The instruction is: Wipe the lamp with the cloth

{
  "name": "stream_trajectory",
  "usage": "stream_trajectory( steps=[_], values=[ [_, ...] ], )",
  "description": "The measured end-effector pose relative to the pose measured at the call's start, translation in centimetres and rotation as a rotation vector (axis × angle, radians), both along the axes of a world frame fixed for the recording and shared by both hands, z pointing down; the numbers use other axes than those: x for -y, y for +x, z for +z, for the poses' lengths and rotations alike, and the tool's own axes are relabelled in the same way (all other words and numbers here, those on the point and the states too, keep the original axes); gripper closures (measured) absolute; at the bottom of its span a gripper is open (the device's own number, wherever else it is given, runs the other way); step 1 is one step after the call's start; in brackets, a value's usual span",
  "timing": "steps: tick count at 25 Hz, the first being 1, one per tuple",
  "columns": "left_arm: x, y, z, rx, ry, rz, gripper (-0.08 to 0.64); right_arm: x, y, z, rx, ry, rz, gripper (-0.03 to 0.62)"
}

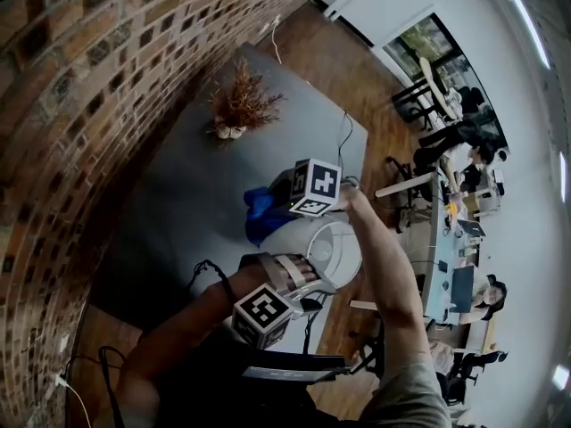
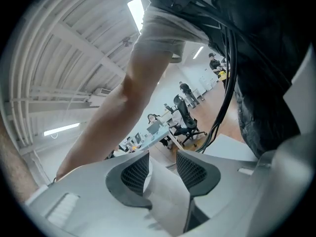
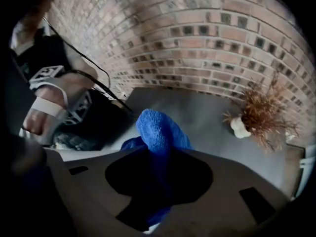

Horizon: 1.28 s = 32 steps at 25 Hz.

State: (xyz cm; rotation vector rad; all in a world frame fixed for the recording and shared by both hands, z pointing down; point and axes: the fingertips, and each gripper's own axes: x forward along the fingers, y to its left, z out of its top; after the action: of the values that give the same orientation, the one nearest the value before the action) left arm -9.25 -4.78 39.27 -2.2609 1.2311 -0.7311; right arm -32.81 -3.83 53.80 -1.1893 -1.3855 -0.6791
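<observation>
The blue cloth (image 1: 260,214) hangs bunched from my right gripper (image 1: 285,207), which points steeply down over the grey table (image 1: 183,194), just left of the white lamp (image 1: 337,250). In the right gripper view the cloth (image 3: 158,130) rises between the dark jaws of the right gripper (image 3: 159,181), which is shut on it. My left gripper (image 1: 314,283) is at the lamp's near side. In the left gripper view a flat white part of the lamp (image 2: 165,199) sits between the mesh pads (image 2: 134,174) of the left gripper (image 2: 162,174), which is shut on it. My right forearm crosses above.
A brick wall (image 1: 80,105) runs along the table's left side. A dried plant in a small white vase (image 1: 239,107) stands at the table's far end. A cable (image 1: 343,136) trails off the right edge. People sit at desks (image 1: 464,159) beyond on the right.
</observation>
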Motion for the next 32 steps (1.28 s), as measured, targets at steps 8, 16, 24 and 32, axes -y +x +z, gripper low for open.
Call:
stream_trajectory(
  steps=[8, 16, 24, 32],
  values=[
    [1.3, -2.6, -0.4, -0.034, 0.014, -0.035, 0.38, 9.4, -7.9, -13.6, 0.743, 0.13, 0.392, 0.463],
    [2.8, -3.8, 0.3, -0.034, 0.023, -0.049, 0.38, 3.6, 0.6, -21.5, 0.865, -0.211, 0.399, 0.463],
    [4.3, -4.2, -0.1, -0.057, -0.014, -0.089, 0.404, 15.4, 7.0, -18.3, 0.934, -0.092, 0.805, 0.468],
    [4.4, -4.3, -0.2, -0.073, -0.017, -0.105, 0.414, 10.6, 18.4, -16.4, 0.899, -0.48, 1.162, 0.476]
  ],
)
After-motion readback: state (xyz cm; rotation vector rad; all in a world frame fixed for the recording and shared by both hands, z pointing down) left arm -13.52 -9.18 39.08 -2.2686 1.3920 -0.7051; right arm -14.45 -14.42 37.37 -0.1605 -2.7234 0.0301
